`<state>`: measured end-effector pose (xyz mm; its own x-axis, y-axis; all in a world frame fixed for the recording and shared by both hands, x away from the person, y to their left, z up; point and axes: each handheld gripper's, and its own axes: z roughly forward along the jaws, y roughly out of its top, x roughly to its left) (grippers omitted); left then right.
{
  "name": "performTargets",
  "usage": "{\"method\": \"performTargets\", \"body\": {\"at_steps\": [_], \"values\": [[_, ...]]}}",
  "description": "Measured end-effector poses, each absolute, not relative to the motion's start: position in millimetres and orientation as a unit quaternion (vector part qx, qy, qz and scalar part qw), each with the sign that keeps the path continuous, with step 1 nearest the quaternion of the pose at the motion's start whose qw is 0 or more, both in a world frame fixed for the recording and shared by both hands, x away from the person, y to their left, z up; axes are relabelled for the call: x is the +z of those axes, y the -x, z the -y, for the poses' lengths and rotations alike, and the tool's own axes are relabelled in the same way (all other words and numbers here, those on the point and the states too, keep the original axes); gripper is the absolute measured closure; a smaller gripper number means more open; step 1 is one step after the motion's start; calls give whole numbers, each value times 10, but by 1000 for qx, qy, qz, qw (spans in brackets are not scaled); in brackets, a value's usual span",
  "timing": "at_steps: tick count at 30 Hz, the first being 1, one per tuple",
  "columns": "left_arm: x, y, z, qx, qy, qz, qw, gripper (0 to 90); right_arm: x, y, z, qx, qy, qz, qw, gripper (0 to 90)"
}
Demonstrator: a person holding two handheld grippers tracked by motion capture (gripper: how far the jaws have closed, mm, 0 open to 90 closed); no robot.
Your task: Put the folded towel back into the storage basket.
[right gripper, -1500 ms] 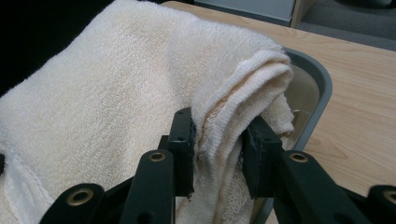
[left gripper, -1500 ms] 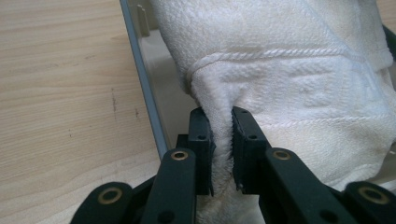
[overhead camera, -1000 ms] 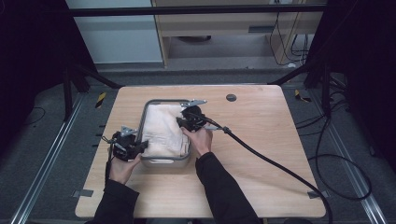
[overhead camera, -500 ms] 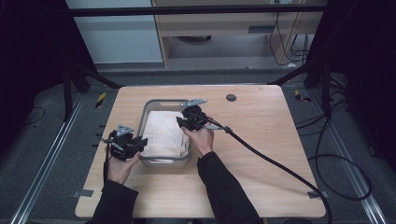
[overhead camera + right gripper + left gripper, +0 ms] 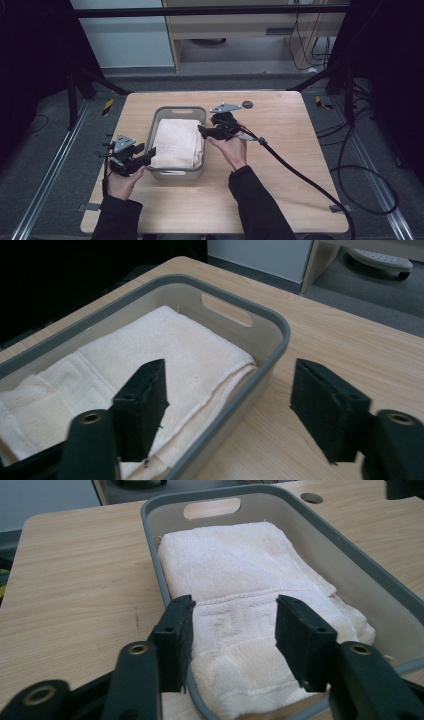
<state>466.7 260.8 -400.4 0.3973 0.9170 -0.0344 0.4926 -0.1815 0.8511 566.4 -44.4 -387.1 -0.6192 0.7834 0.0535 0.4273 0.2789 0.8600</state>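
wooden table [image 5: 280,145]: 1 grey bin [image 5: 178,111], 1 folded white towel [image 5: 176,142] inside. your left gripper [image 5: 149,152] & right gripper [image 5: 202,130] flank it, jaws wide apart, holding nothing.

A grey plastic basin [image 5: 176,172] with cut-out handles sits left of centre on the wooden table. Inside lies a folded white towel [image 5: 178,142] (a raised key pattern and rope band cross it), flat, covering nearly the whole floor.
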Motion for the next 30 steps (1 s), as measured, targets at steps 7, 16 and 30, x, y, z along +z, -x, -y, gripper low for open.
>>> {"method": "performTargets", "body": {"at_steps": [7,16,30], "values": [[-4024,-4602,-2667,264,-717,-485,425,371,-3829,-5459,795,463,-389,-772,197,221],[-4110,-4480,-2693,270,-724,-467,429,293,-3941,-5098,1331,476,-392,-763,194,195],[-4360,-4270,-2979,279,-723,-466,426,204,-4401,-4728,2181,453,-448,-747,190,163]]}}
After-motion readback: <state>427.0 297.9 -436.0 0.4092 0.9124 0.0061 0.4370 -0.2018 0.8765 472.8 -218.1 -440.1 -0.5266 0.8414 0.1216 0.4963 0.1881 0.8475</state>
